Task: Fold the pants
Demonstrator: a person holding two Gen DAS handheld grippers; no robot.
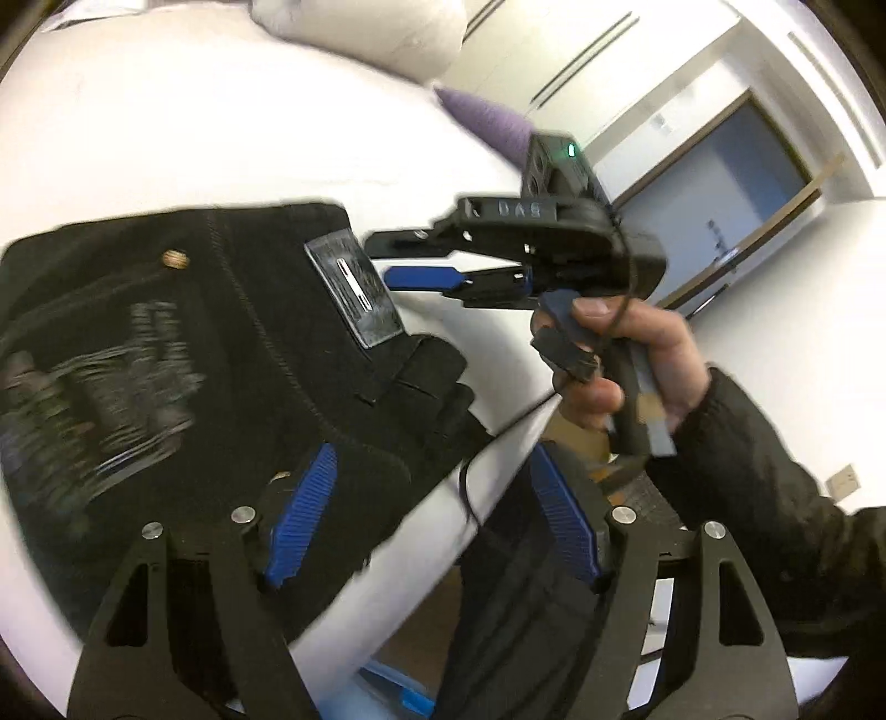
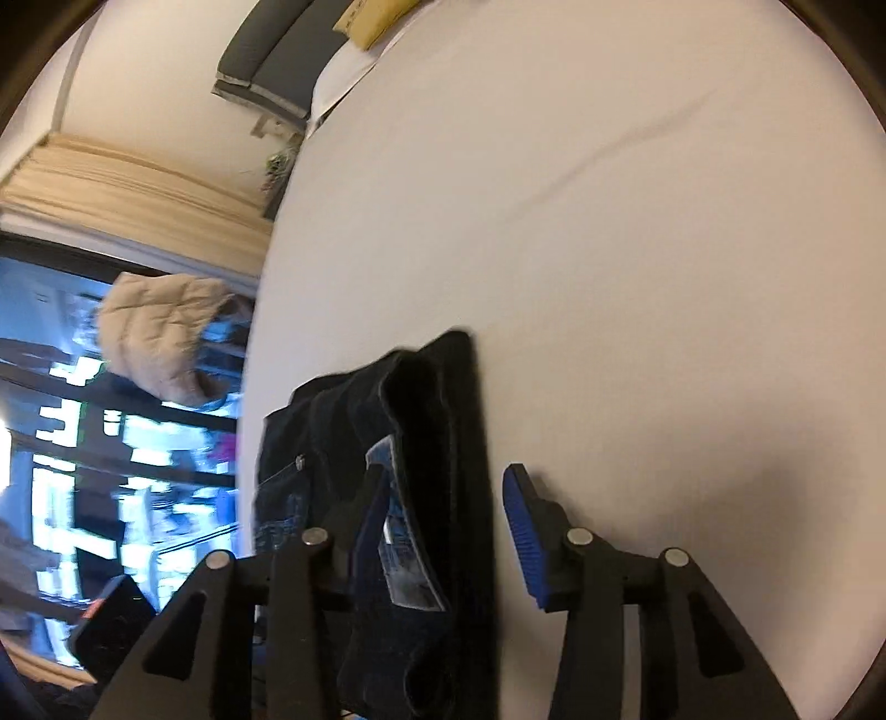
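Note:
Dark folded pants with a grey waist patch lie on the white bed. My left gripper is open above the pants' near corner. Its left pad is over the cloth and its right pad is past the bed's edge. A hand holds my right gripper beside the patch, jaws apart, nothing clamped. In the right wrist view the pants show between the fingers of the open right gripper, and the blue pad stands clear of the cloth.
A white pillow and a purple object lie at the bed's far side. The bed's edge runs past the pants' right side. A beige quilted jacket hangs by a window, and a grey cushion sits beyond the bed.

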